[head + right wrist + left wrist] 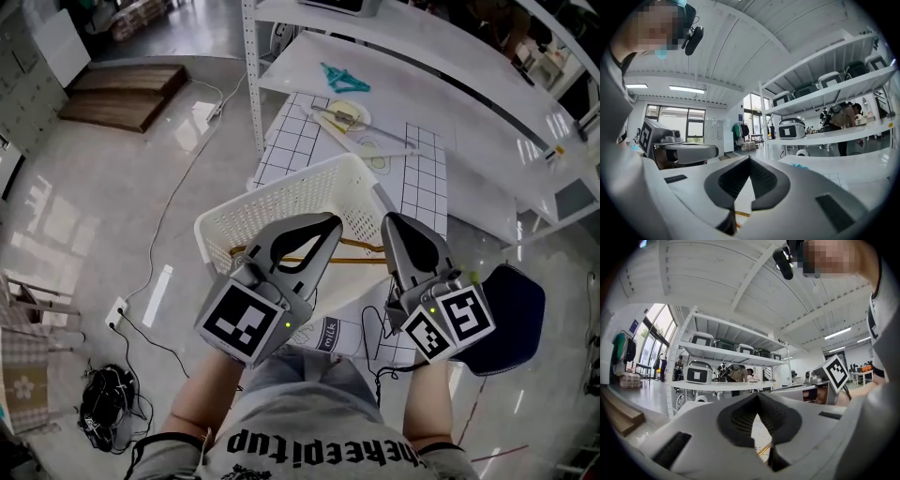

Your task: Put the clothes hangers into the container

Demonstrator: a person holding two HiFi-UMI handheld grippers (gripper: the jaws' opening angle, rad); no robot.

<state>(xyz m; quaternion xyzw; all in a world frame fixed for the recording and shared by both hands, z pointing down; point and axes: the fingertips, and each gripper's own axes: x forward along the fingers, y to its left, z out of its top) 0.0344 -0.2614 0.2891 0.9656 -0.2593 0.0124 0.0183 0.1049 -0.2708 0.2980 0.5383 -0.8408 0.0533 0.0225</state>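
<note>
Both jaws pinched tight, nothing in 'em: left gripper [330,223] & right gripper [390,221] hover over the white basket [281,202], tan hanger [361,246] inside it. Teal hanger [345,79] lies far back on the desk [422,187]. Risk: reaching across could bump the basket, which sits near the desk edge. Head view lays out basket & hangers; gripper views mostly catch shelving, w/ a tan sliver under the jaws.

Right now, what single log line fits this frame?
left gripper: shut, empty | right gripper: shut, empty | both over basket | wooden hanger: in basket | teal hanger: outside basket
</note>
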